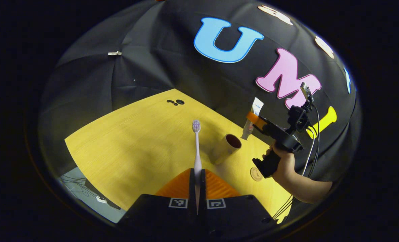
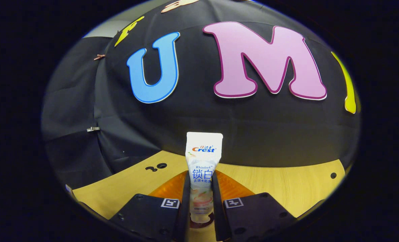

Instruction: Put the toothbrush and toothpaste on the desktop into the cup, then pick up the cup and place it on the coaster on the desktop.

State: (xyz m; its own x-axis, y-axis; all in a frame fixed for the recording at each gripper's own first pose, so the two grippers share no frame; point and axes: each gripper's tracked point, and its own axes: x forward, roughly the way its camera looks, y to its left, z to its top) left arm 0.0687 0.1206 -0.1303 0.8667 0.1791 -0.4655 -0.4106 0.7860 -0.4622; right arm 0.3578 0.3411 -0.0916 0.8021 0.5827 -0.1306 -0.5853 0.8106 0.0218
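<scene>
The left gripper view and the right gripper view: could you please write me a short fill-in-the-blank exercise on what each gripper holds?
1. The left gripper is shut on the ____.
2. The right gripper is shut on the ____.
3. The cup stands on the ____ desktop.
4. The round coaster lies flat on the desktop, ____ the cup.

Missing words: toothbrush; toothpaste; yellow; apart from
</scene>
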